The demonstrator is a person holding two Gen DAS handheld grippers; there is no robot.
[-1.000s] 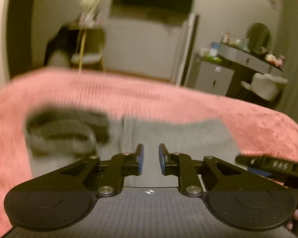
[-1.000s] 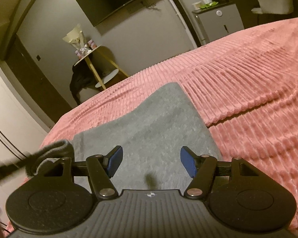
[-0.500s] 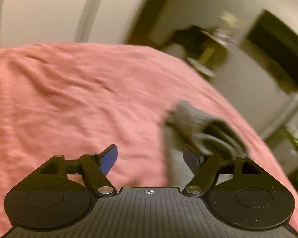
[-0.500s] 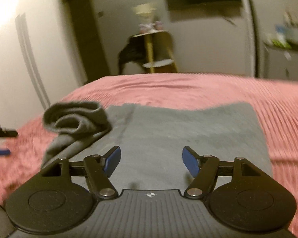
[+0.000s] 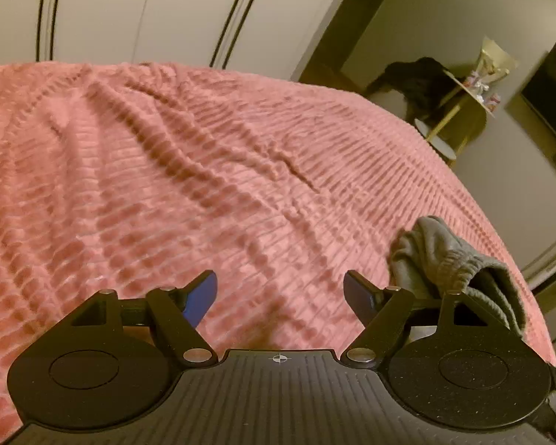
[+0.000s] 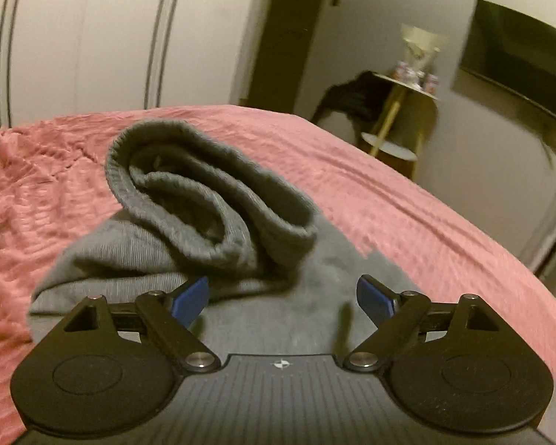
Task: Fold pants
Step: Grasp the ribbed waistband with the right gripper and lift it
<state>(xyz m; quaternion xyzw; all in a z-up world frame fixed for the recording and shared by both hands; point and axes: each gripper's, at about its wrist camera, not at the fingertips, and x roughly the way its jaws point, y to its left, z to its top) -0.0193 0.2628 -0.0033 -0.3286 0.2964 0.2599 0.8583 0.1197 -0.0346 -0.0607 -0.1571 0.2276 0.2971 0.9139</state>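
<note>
Grey pants [image 6: 204, 200] lie folded on a pink ribbed bedspread [image 6: 407, 215], their ribbed cuffs curled up on top of the flat grey cloth. My right gripper [image 6: 282, 298] is open and empty, low over the flat grey cloth just in front of the cuffs. In the left wrist view the pants [image 5: 452, 259] show only as a bunched grey end at the right. My left gripper [image 5: 280, 293] is open and empty over bare bedspread [image 5: 166, 185], to the left of the pants.
A pale wardrobe wall [image 5: 148, 15] stands behind the bed. A small yellow-legged side table [image 6: 400, 111] with dark clothing draped on it and a dark wall screen [image 6: 519, 55] stand past the far bed edge. A dark doorway [image 6: 285, 33] lies beyond.
My left gripper has opened and swung left, off the pants onto bare bedspread. My right gripper has stayed open and turned left, closer to the curled cuffs.
</note>
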